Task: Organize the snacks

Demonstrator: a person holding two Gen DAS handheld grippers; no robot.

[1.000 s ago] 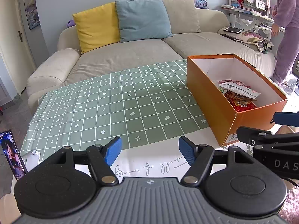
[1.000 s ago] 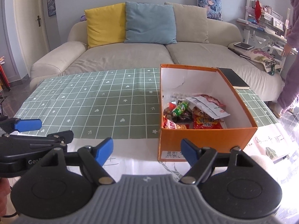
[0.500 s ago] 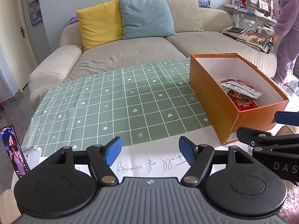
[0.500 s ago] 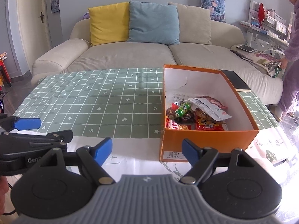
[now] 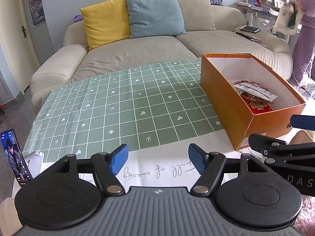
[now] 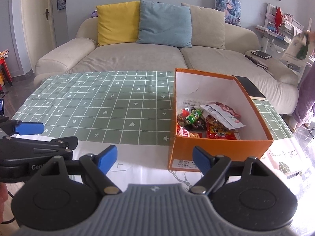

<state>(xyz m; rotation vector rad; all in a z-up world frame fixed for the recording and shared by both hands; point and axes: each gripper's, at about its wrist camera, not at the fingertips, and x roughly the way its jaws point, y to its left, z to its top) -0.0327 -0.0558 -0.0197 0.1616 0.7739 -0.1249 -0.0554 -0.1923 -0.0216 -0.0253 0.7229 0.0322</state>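
Left gripper point(image 5: 158, 161): black two-finger tool with blue pads point(image 5: 119, 159), fingers spread wide, nothing between them; held low over the near white edge of the table.

Right gripper point(image 6: 154, 159): same make, blue pads point(image 6: 107, 159), fingers spread wide and holding nothing. Its right fingertip overlaps the near wall of the box in the right wrist view; contact cannot be told.

Orange cardboard box with white interior point(image 6: 220, 149) point(image 5: 222, 96): open-topped, ahead and right of both tools, resting on the table.

Snack packets point(image 6: 212, 122) point(image 5: 255, 96): piled inside the box toward its near end. They include a red bag, a white sachet and a small green wrapped roll.

Green grid-patterned tablecloth with white hearts and stars point(image 5: 122, 108) point(image 6: 102, 106): directly ahead of the left tool, ahead and left of the right.

Beige fabric sofa point(image 5: 137, 53) point(image 6: 128, 57): beyond the table, carrying yellow, blue and beige cushions.

Upright smartphone with lit screen point(image 5: 14, 155): far left of the left tool.
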